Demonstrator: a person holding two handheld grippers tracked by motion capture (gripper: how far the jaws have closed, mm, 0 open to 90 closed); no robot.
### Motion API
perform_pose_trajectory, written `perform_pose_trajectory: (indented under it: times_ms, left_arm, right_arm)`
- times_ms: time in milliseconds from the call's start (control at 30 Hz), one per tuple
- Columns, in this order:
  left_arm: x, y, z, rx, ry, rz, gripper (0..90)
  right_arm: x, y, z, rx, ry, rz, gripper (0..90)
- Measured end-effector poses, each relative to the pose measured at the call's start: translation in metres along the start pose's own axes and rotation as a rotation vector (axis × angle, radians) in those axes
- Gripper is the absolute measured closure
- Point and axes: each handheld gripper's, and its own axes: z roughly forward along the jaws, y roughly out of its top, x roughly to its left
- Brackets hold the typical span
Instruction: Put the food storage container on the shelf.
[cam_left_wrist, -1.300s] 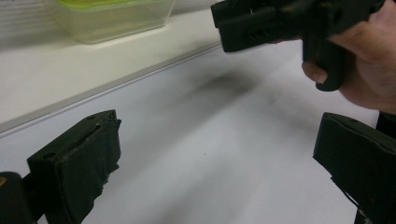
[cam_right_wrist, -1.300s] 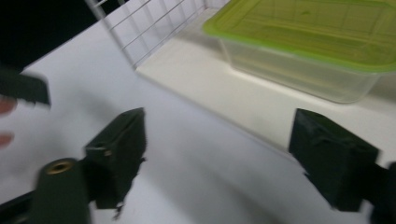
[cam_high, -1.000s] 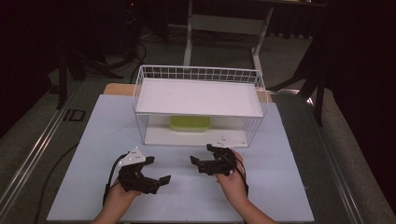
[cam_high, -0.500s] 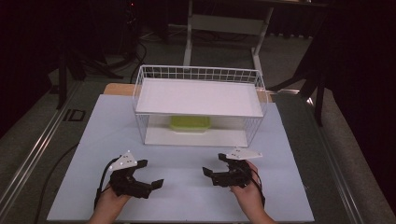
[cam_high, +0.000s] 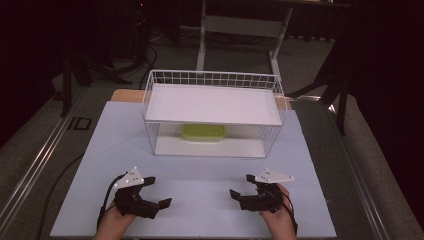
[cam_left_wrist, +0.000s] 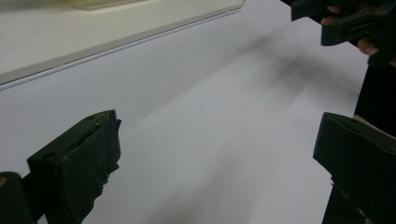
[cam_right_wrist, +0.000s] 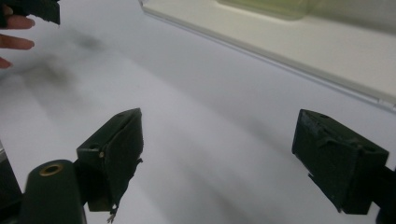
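My left gripper (cam_high: 159, 191) rests low on the pale sheet (cam_high: 200, 175) near the front left, open, nothing between its jaws. Level with it at the front right, my right gripper (cam_high: 240, 186) is also open and holds nothing. The two point inward at each other. In the left gripper view, the left gripper (cam_left_wrist: 219, 154) has its jaws wide apart over bare sheet, and the right gripper (cam_left_wrist: 345, 23) shows at the top right. In the right gripper view, the right gripper (cam_right_wrist: 224, 149) is equally wide, with fingers of the other hand (cam_right_wrist: 16, 32) at the top left.
A white wire basket rack (cam_high: 212, 80) stands at the table's middle back, with a white shelf (cam_high: 212, 102) on top. Under the shelf a green lidded container (cam_high: 202, 132) sits on the white base board (cam_high: 207, 147). Dark stands and a table frame are behind.
Both hands have drawn back from the rack toward the table's front edge and moved farther apart. Both grippers stayed open.
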Motion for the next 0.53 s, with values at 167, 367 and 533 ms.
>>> perform_pose_trajectory:
  times_ms: [167,367,533]
  left_arm:
    - [0.000,-0.003,0.003,0.004,0.000,0.018,1.6]
    - [-0.001,-0.004,0.006,0.015,0.016,0.050,1.6]
    - [0.001,-0.004,0.005,0.004,0.007,0.025,1.5]
  right_arm:
    - [-0.005,-0.008,0.003,0.006,-0.016,-0.018,16.5]
    - [-0.012,-0.010,0.007,-0.007,-0.055,-0.056,16.6]
    - [-0.017,-0.011,0.007,-0.008,-0.057,-0.057,16.5]
